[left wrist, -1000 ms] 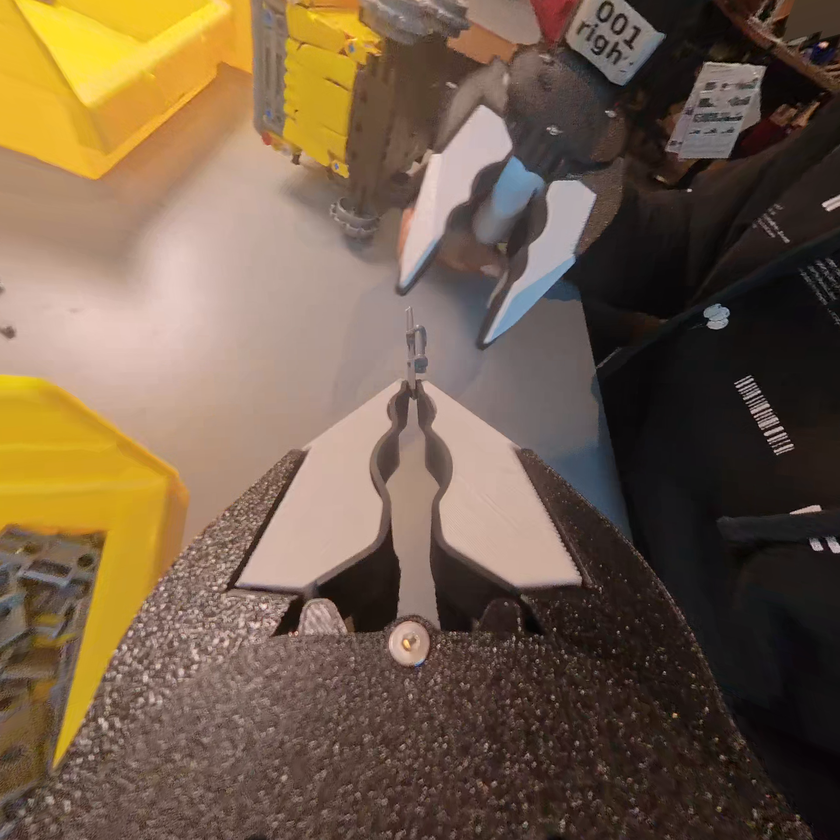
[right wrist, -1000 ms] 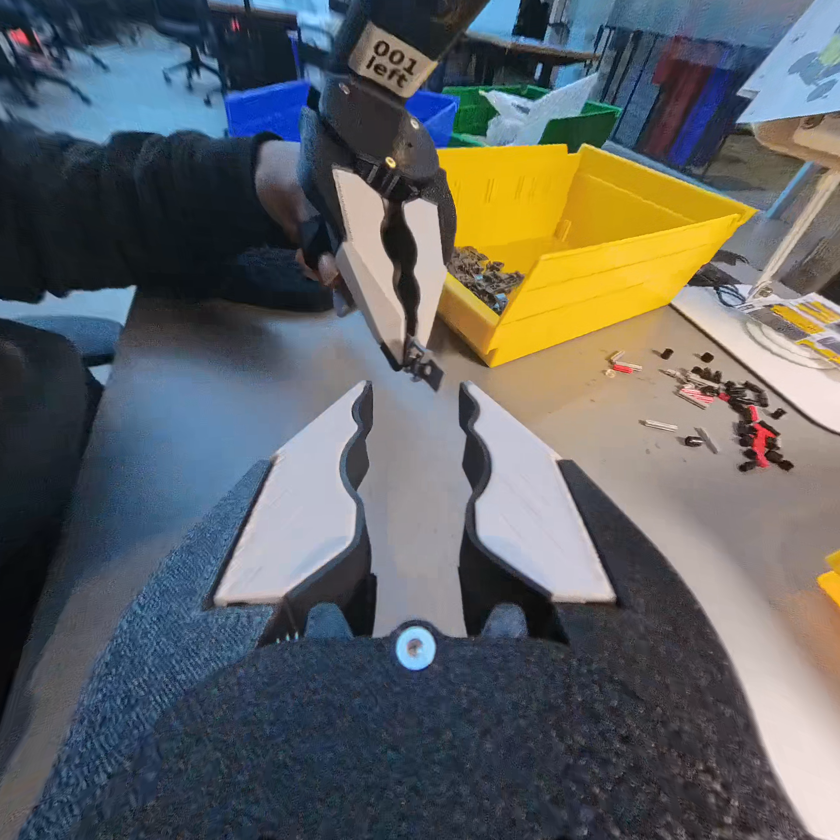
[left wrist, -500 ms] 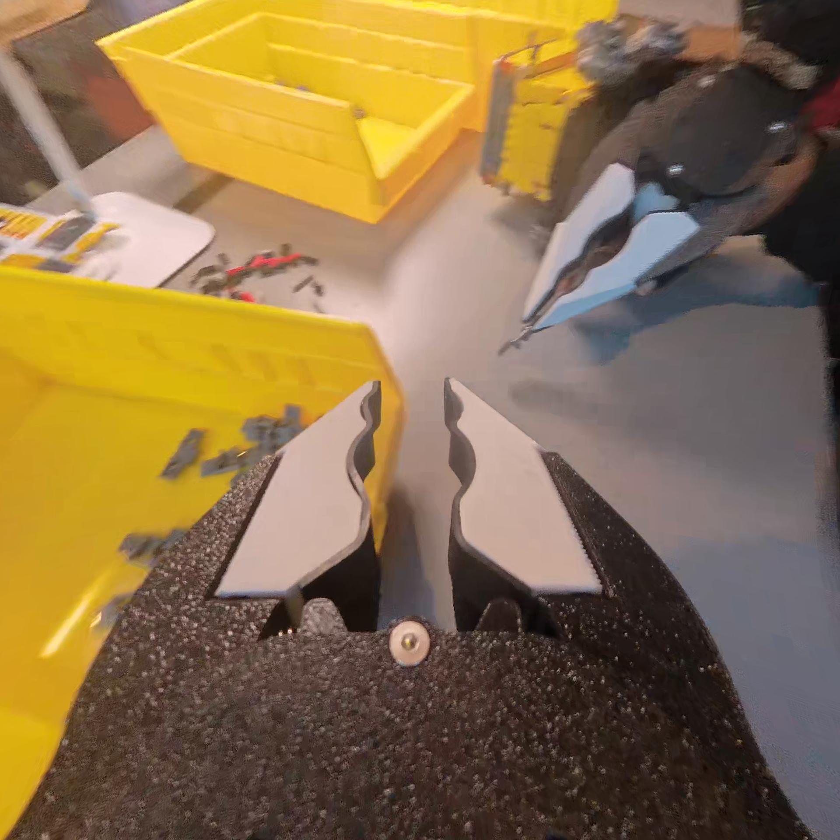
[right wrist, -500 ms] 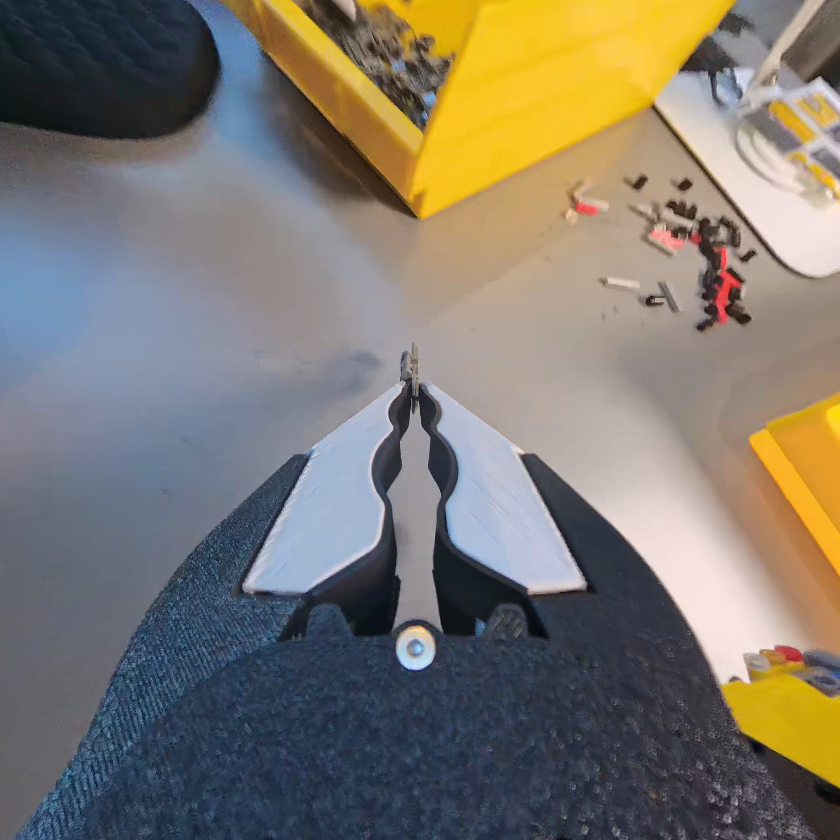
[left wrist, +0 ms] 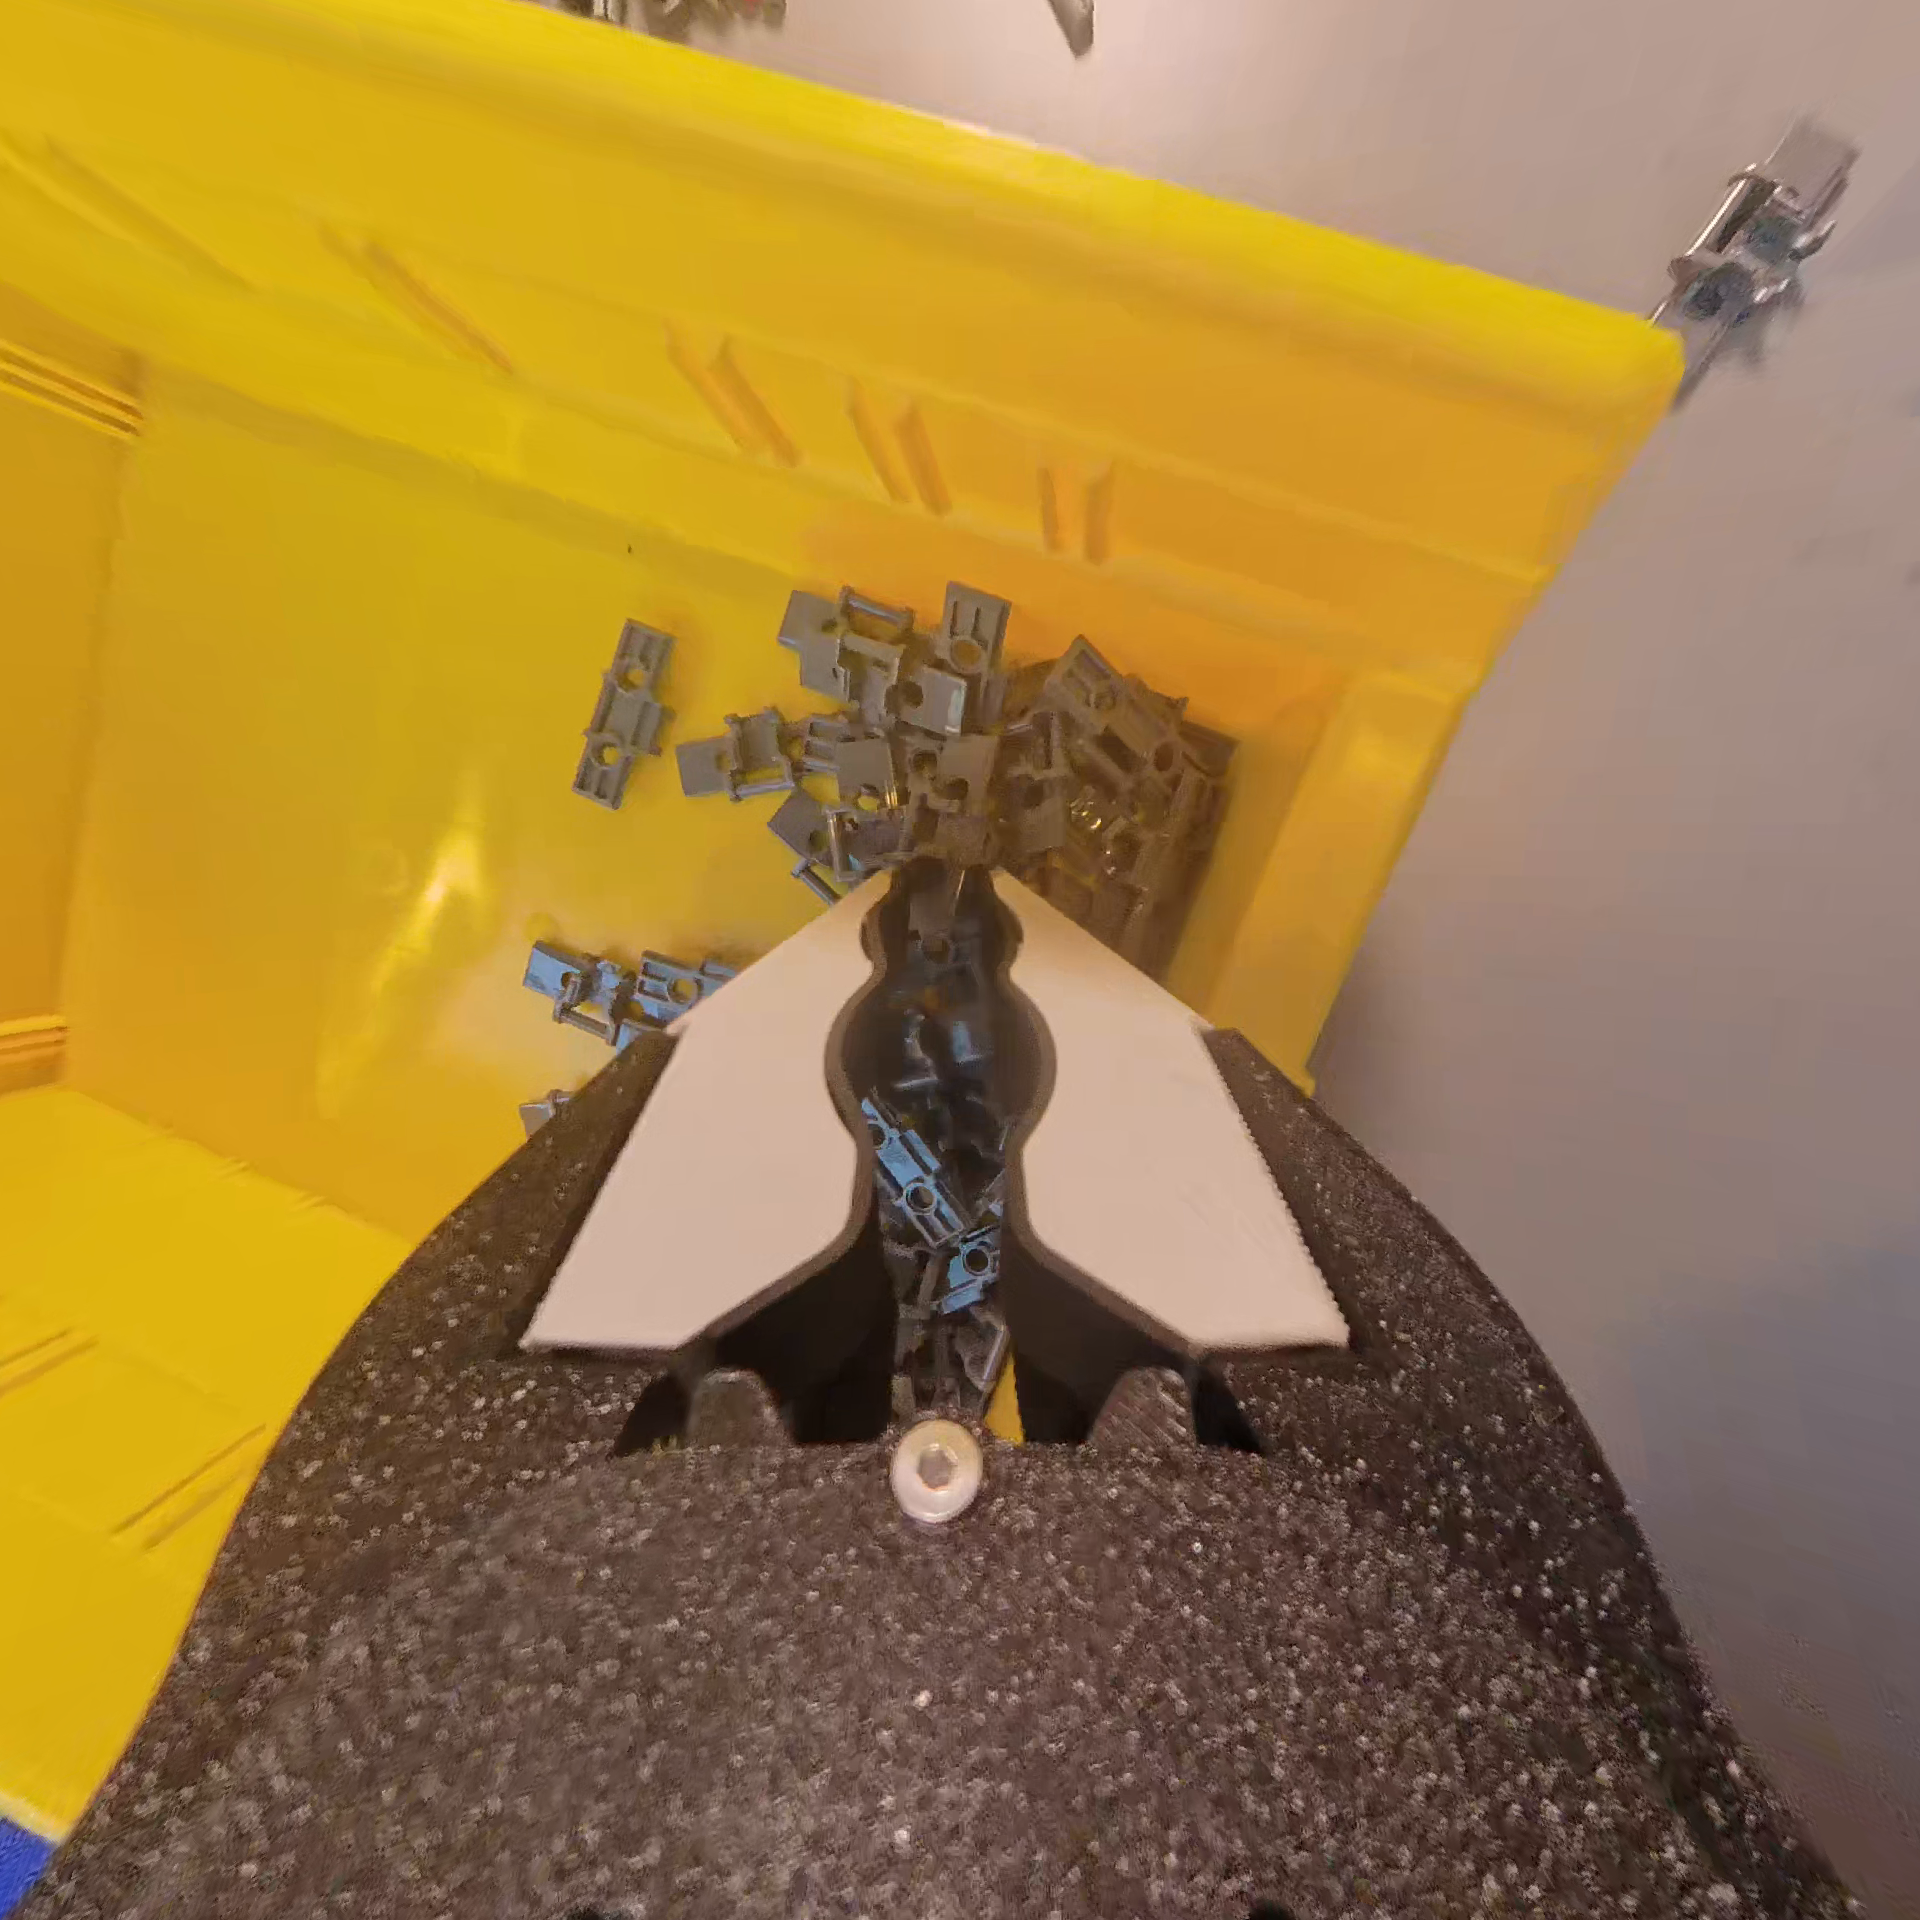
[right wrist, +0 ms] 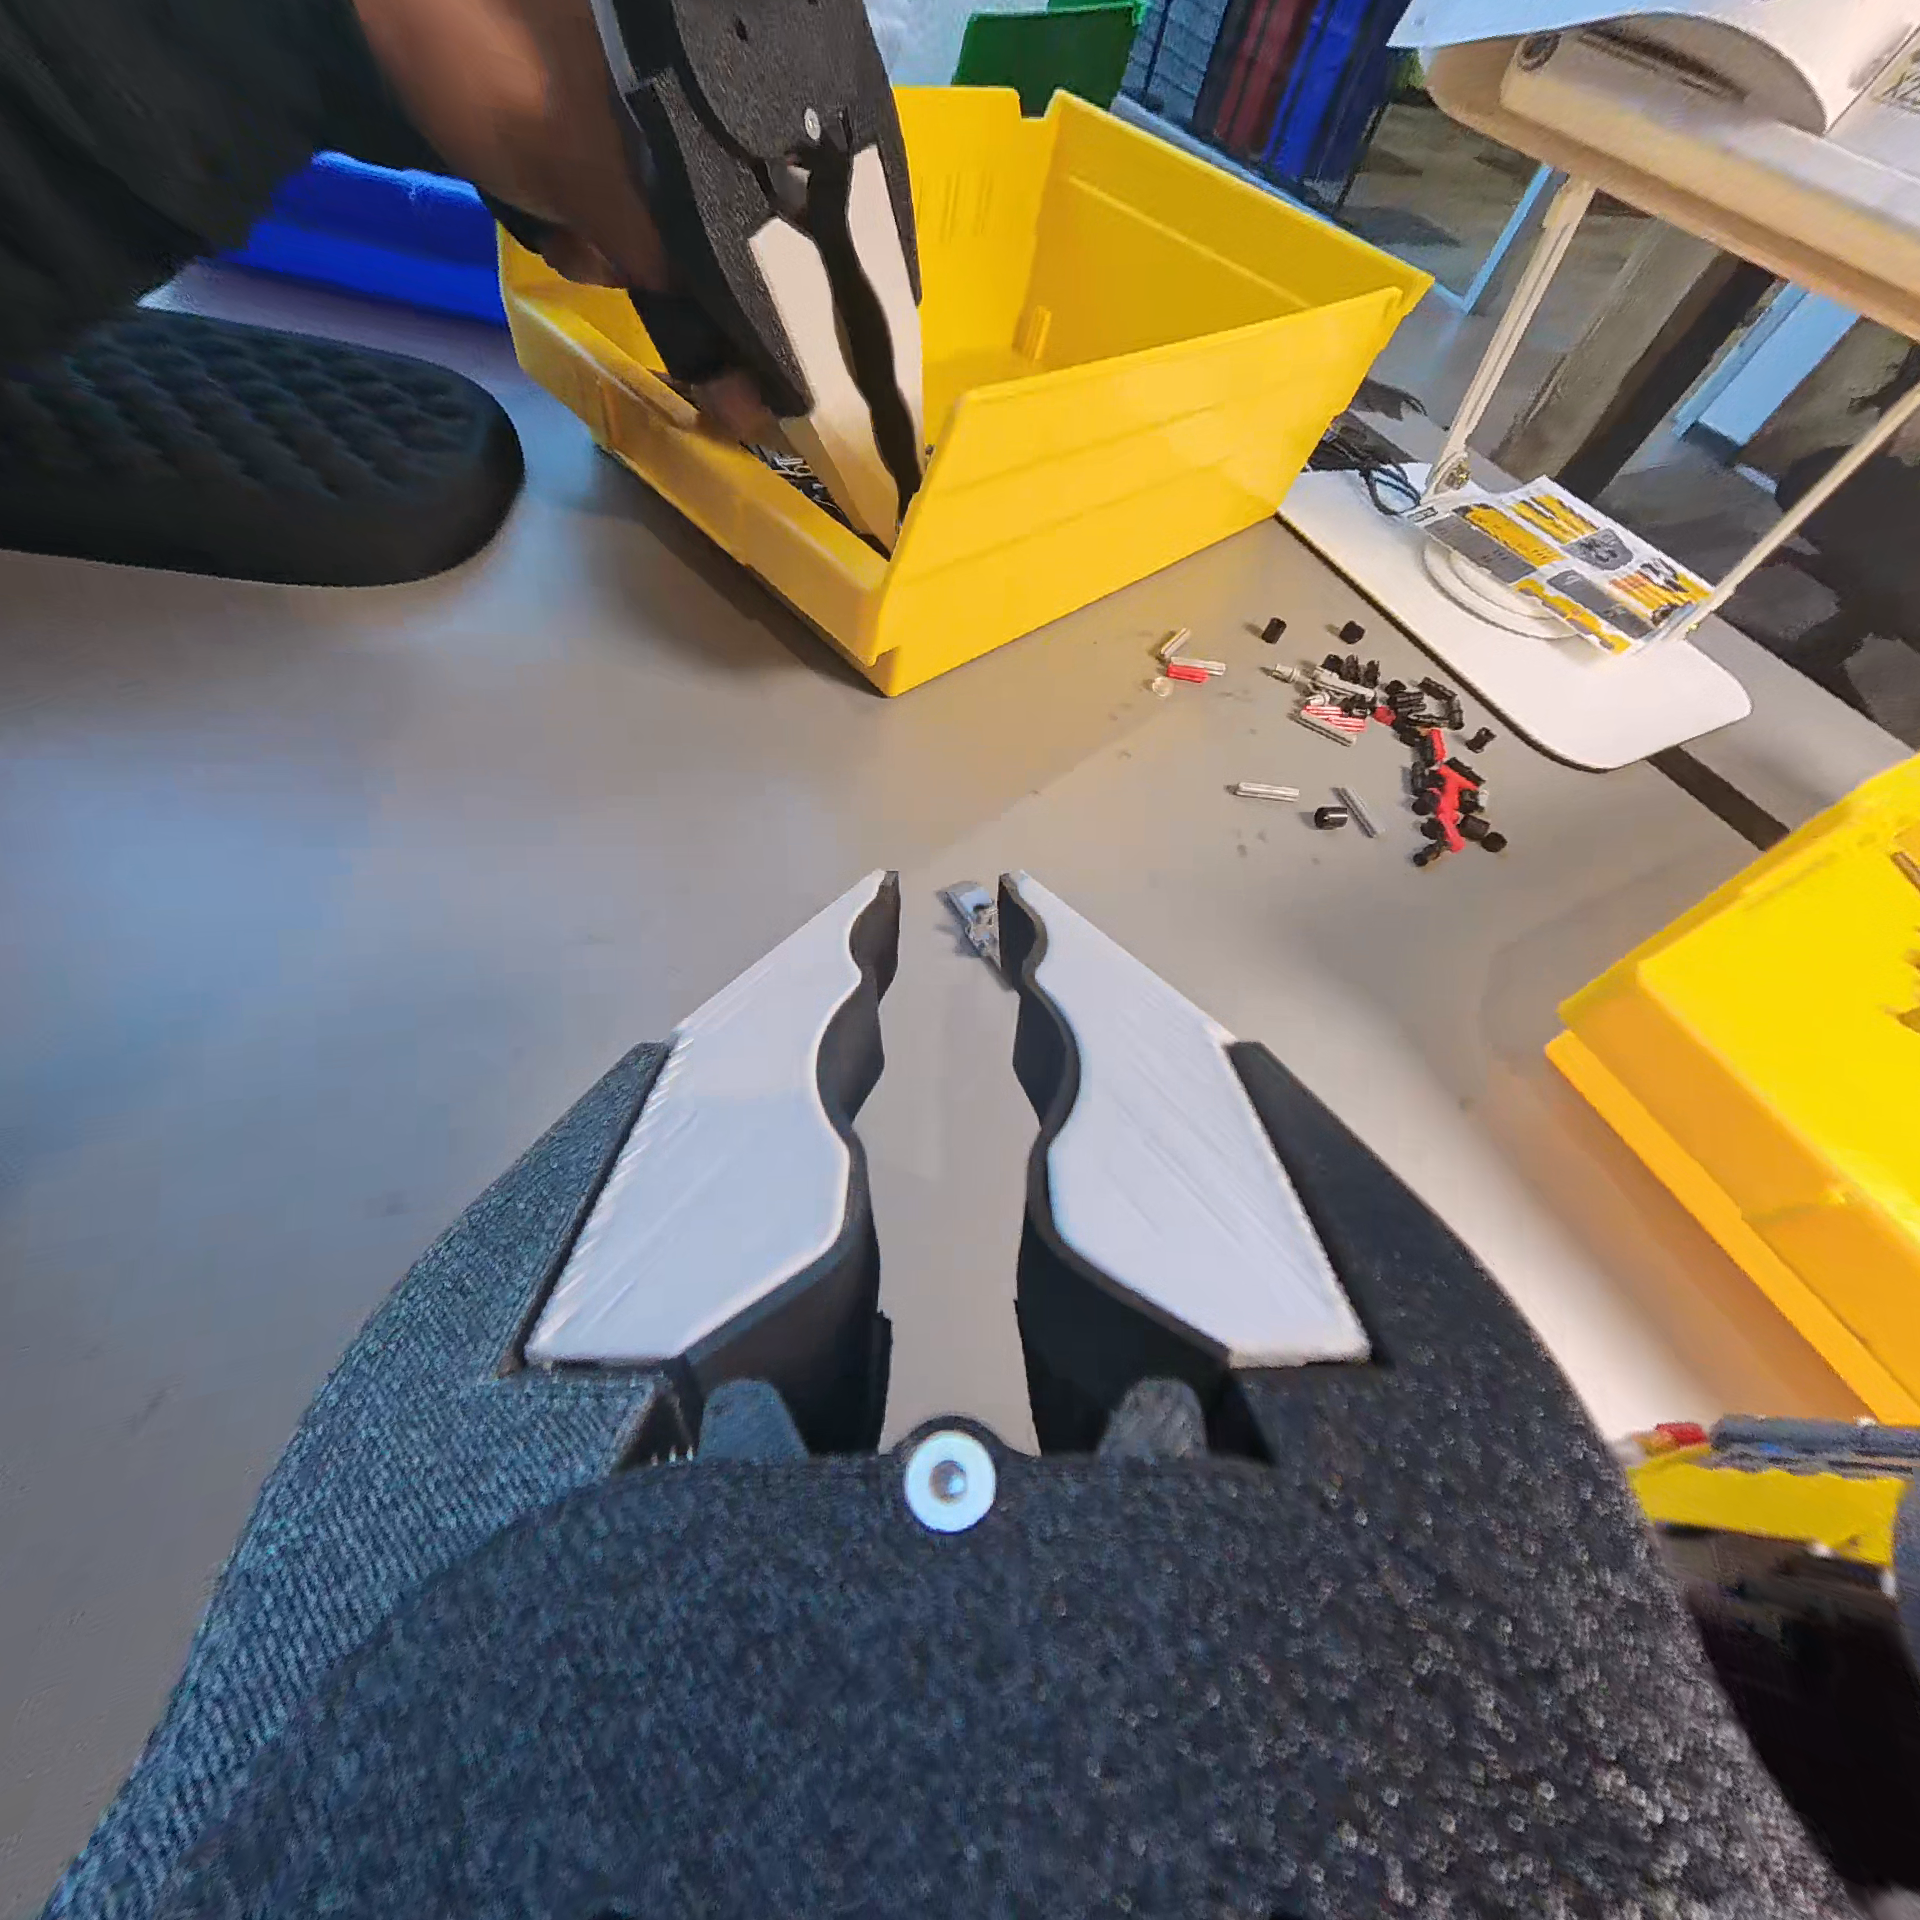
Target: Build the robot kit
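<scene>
the right claw point(right wrist: 943, 899), pinching a small grey piece point(right wrist: 971, 920) half a second ago, is now spread, the piece lying between its tips on the surface point(right wrist: 416, 831). farther off, the left claw point(left wrist: 940, 883), spread before, has dipped into the yellow bin point(left wrist: 935, 343), nearly pressed together among grey pieces point(left wrist: 935, 727); cannot tell if it grips one.

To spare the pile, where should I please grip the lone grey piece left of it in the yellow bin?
Probably across its narrow middle, from above: the lone grey piece lies flat, clear of the pile, both long edges free.
</scene>
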The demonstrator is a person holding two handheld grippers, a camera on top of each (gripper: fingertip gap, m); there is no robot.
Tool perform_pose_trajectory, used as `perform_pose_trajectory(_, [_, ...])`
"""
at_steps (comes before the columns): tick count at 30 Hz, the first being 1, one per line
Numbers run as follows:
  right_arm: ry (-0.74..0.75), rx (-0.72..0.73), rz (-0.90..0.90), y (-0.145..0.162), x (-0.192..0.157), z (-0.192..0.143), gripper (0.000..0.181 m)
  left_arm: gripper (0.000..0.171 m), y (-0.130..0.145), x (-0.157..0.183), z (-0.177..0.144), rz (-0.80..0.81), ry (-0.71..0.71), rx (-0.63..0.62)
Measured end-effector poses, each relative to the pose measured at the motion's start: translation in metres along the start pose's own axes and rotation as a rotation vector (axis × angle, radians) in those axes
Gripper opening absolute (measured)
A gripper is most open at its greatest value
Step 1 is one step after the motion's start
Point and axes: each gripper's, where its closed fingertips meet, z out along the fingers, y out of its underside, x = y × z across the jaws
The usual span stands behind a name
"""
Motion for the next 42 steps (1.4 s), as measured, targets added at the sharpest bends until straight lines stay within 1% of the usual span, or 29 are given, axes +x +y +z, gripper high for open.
perform_pose_trajectory(2, [-0.004,0.013,0.017,0.003,-0.001,-0.005,0.019,0.0,-0.002,0.0,-0.003,0.015,-0.003,0.024])
perform_pose_trajectory(4, [-0.01,0.035,0.044,0.004,-0.002,-0.009,0.018,0.0,-0.009,0.003,-0.012,0.024,0.006,0.083])
perform_pose_trajectory(6, [-0.02,0.055,0.073,0.003,-0.003,-0.011,0.018,0.0,-0.015,0.005,-0.026,0.037,-0.015,0.14])
perform_pose_trajectory(7, [-0.022,0.066,0.083,0.002,-0.003,-0.012,0.019,0.0,-0.019,0.011,-0.035,0.052,-0.008,0.173])
perform_pose_trajectory(8, [-0.021,0.078,0.088,0.001,-0.003,-0.012,0.019,0.0,-0.025,0.022,-0.043,0.071,0.022,0.215])
perform_pose_trajectory(10, [-0.022,0.091,0.095,-0.001,-0.003,-0.011,0.019,0.001,-0.038,0.06,-0.059,0.125,0.141,0.309])
perform_pose_trajectory(12, [-0.027,0.093,0.097,-0.002,-0.003,-0.009,0.019,0.0,-0.042,0.09,-0.061,0.173,0.192,0.34])
perform_pose_trajectory(13, [-0.025,0.091,0.096,-0.002,-0.004,-0.007,0.019,0.0,-0.043,0.107,-0.06,0.203,0.225,0.357])
perform_pose_trajectory(15, [-0.017,0.086,0.08,-0.004,-0.004,-0.005,0.019,0.0,-0.046,0.13,-0.052,0.233,0.238,0.376])
perform_pose_trajectory(18, [-0.004,0.066,0.055,-0.003,-0.004,-0.003,0.019,0.001,-0.046,0.151,-0.029,0.245,0.244,0.375])
perform_pose_trajectory(19, [0.001,0.061,0.049,-0.002,-0.005,-0.003,0.019,0.002,-0.045,0.153,-0.023,0.236,0.253,0.372])
perform_pose_trajectory(20, [0.007,0.06,0.043,-0.002,-0.004,-0.004,0.019,0.007,-0.046,0.152,-0.022,0.22,0.256,0.385])
perform_pose_trajectory(22, [0.018,0.069,0.039,-0.004,-0.003,-0.008,0.019,0.012,-0.053,0.135,-0.032,0.158,0.239,0.458])
perform_pose_trajectory(24, [0.007,0.099,0.066,-0.008,-0.004,-0.014,0.019,0.014,-0.062,0.097,-0.052,0.049,0.171,0.551])
perform_pose_trajectory(25, [-0.006,0.119,0.09,-0.01,-0.004,-0.016,0.019,0.013,-0.062,0.074,-0.057,-0.012,0.129,0.561])
perform_pose_trajectory(27, [-0.035,0.162,0.142,-0.014,-0.006,-0.02,0.019,0.017,-0.051,0.037,-0.053,-0.088,0.073,0.473])
perform_pose_trajectory(29, [-0.052,0.195,0.179,-0.018,-0.006,-0.021,0.019,0.021,-0.039,0.019,-0.038,-0.102,0.058,0.359])
perform_pose_trajectory(31, [-0.054,0.207,0.192,-0.019,-0.004,-0.021,0.019,0.021,-0.028,0.018,-0.021,-0.075,0.096,0.244])
perform_pose_trajectory(32, [-0.053,0.209,0.192,-0.019,-0.004,-0.021,0.019,0.021,-0.026,0.021,-0.015,-0.059,0.116,0.208])
perform_pose_trajectory(34, [-0.051,0.211,0.185,-0.02,-0.003,-0.022,0.019,0.019,-0.028,0.025,-0.011,-0.041,0.159,0.18])
perform_pose_trajectory(39, [-0.069,0.213,0.195,-0.017,-0.003,-0.023,0.019,0.019,-0.023,0.019,-0.002,0.047,0.141,0.044])
perform_pose_trajectory(42, [-0.071,0.219,0.2,-0.017,-0.001,-0.023,0.019,0.016,-0.02,0.021,0.004,0.091,0.171,-0.03])
